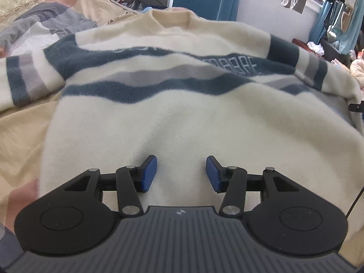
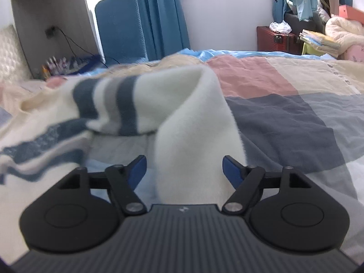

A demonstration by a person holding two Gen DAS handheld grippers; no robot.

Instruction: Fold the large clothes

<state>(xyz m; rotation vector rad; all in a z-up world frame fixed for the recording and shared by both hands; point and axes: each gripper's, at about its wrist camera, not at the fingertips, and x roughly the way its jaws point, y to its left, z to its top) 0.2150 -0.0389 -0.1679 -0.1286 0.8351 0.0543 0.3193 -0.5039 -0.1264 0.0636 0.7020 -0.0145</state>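
Observation:
A cream sweater (image 1: 182, 118) with dark blue and grey stripes lies spread face up on the bed, collar at the far end. My left gripper (image 1: 181, 173) hovers over its plain lower body, blue pads apart, nothing between them. In the right wrist view the sweater's right sleeve (image 2: 188, 136) rises in a fold from the striped shoulder and hangs down between the fingers of my right gripper (image 2: 184, 170). Its jaws stand wide; the left pad (image 2: 137, 170) is clear of the sleeve, and the right pad (image 2: 231, 170) lies against its edge without pinching.
The bed cover (image 2: 295, 118) of pink, grey and beige patches stretches to the right of the sleeve. A blue chair (image 2: 118, 27), a bedside shelf with small bottles (image 2: 56, 66) and a red case (image 2: 277, 38) stand beyond the bed.

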